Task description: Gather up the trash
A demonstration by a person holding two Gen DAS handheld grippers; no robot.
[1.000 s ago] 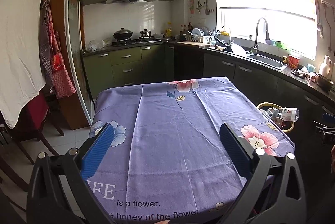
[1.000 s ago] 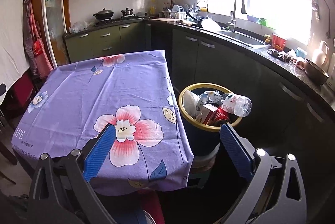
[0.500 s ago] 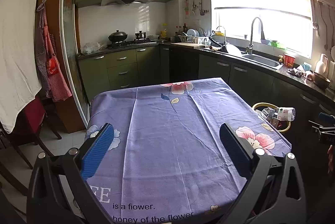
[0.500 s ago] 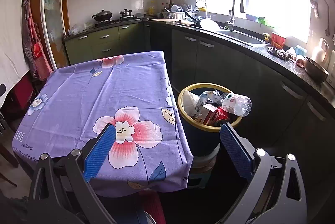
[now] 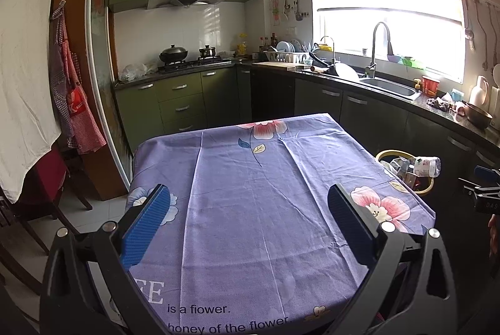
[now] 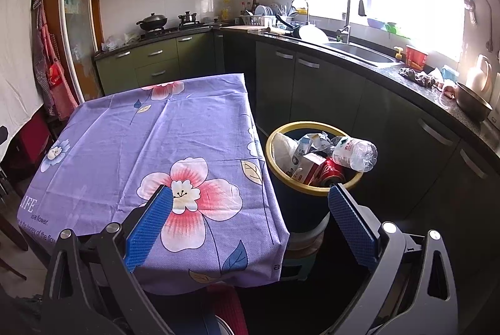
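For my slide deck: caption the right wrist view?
Open right gripper facing a full yellow-rimmed trash bin beside the floral tablecloth.

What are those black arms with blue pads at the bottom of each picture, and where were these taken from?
They are hand-held grippers, one in each of a person's hands, each with a camera looking along its fingers. One picture is from the left gripper, the other from the right gripper. Both are open and hold nothing. The table's purple flowered tablecloth has nothing lying on it. Beside the table stands a yellow-rimmed bin full of trash, with a plastic bottle lying across the top.
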